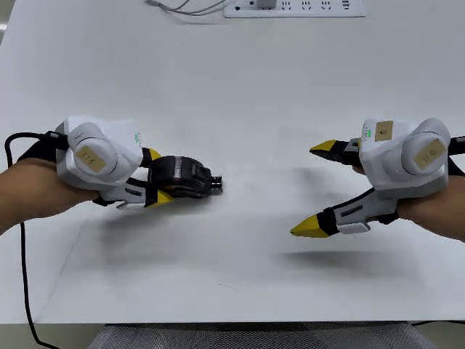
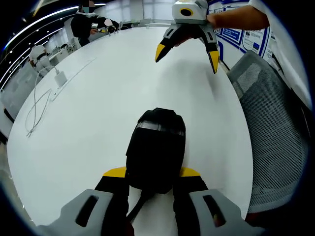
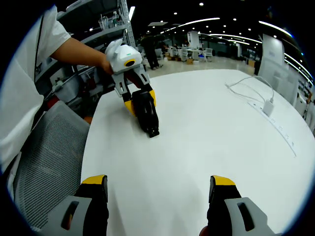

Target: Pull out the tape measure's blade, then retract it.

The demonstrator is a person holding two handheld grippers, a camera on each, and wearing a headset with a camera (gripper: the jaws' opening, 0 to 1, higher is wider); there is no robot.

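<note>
At 6 o'clock in the head view, closest of all, a grey mesh chair (image 1: 254, 336) peeked out from under the edge of the white desk (image 1: 232, 94). A bit farther in, at 9 o'clock, the left gripper (image 1: 157, 177) lay low on the desk. Its two yellow-tipped jaws were squeezed tight on both sides of the black tape measure (image 1: 185, 176). The tape measure sat on the desk with its front end pointing to 3 o'clock. The blade's little hook (image 1: 216, 182) sat right at the front of the case. A thin black cord (image 1: 22, 269) ran from the left side down to 7 o'clock. At 3 o'clock the right gripper (image 1: 305, 190) hung above the desk with its jaws spread wide and nothing between them. It was well apart from the tape measure, and its tips pointed toward it. Far away at 12 o'clock, a white power strip (image 1: 290, 7) lay at the back of the desk, with a white cable (image 1: 182, 7) just beside it.
</note>
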